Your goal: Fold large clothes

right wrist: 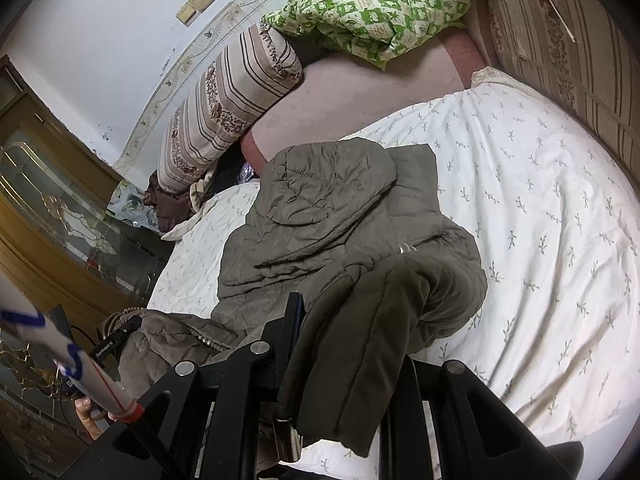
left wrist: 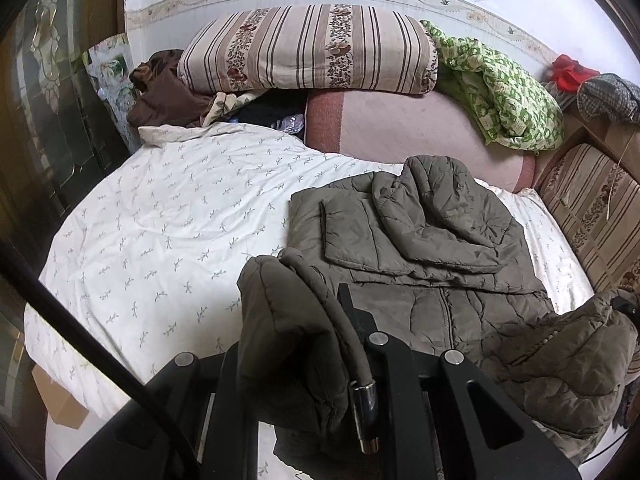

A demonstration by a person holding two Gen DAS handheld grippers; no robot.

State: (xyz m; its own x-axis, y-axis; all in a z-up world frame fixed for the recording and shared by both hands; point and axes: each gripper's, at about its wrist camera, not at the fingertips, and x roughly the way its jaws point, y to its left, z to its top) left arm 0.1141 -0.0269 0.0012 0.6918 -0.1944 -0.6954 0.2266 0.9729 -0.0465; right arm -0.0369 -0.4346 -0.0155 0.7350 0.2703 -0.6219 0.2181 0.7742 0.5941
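My left gripper point(left wrist: 304, 340) has its jaws clamped on a bunched corner of the olive jacket point(left wrist: 420, 232), drawstring toggle point(left wrist: 365, 412) dangling. Only the left view shows the red cloth point(left wrist: 568, 70). My right gripper point(right wrist: 340, 344) jaws pinch the jacket's other corner; only this view shows wall frames point(right wrist: 198, 4). The jacket lies on the bed point(right wrist: 520, 200), hem lifted.
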